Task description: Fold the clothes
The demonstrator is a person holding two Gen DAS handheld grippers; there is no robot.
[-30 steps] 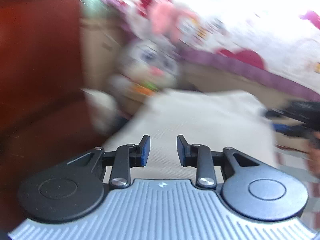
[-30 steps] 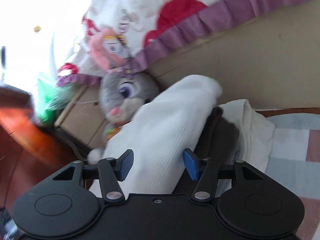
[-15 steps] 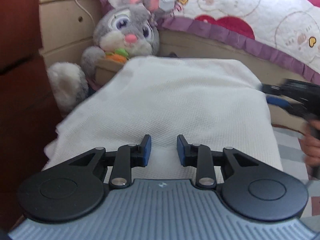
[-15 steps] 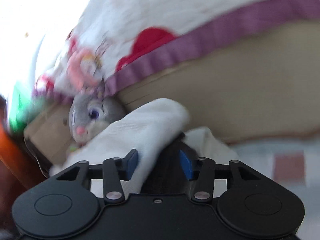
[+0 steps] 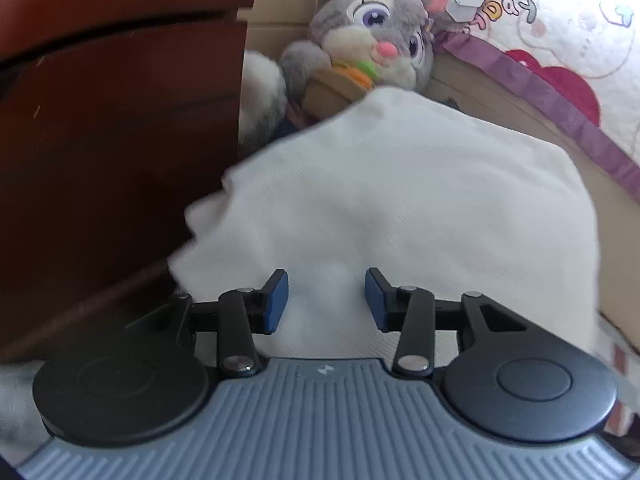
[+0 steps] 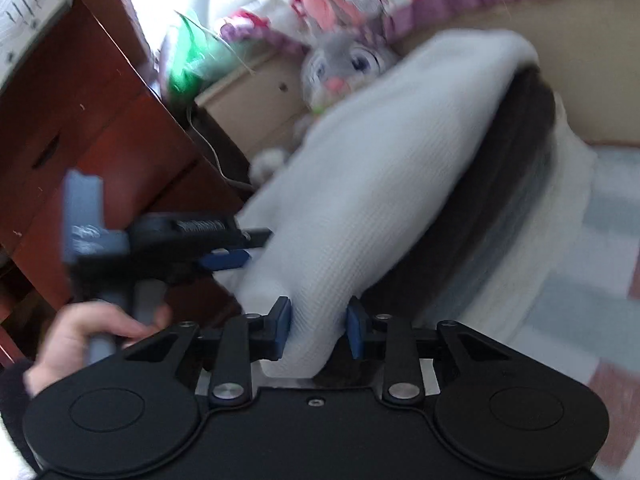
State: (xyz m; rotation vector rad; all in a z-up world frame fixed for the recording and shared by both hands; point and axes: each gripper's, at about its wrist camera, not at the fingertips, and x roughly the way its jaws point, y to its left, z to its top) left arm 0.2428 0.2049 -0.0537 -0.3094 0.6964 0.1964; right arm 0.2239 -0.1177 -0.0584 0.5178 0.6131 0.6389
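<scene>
White garment [image 5: 400, 216], folded, fills centre frame atop a dark garment [image 6: 500, 184]. Left claw [image 5: 326, 300]: pads apart, gripping nothing, cloth beneath. Right claw [image 6: 318, 330]: pads narrowed on the white garment's near edge. Plush rabbit [image 5: 372, 44], upper centre; wooden cabinet [image 5: 112, 120], left.

Both wrist cameras are looking forward, close over the white knit garment [image 5: 420, 208] toward the plush rabbit [image 5: 376, 40] and bed edge, the right view also catching the left gripper [image 6: 236, 252].
</scene>
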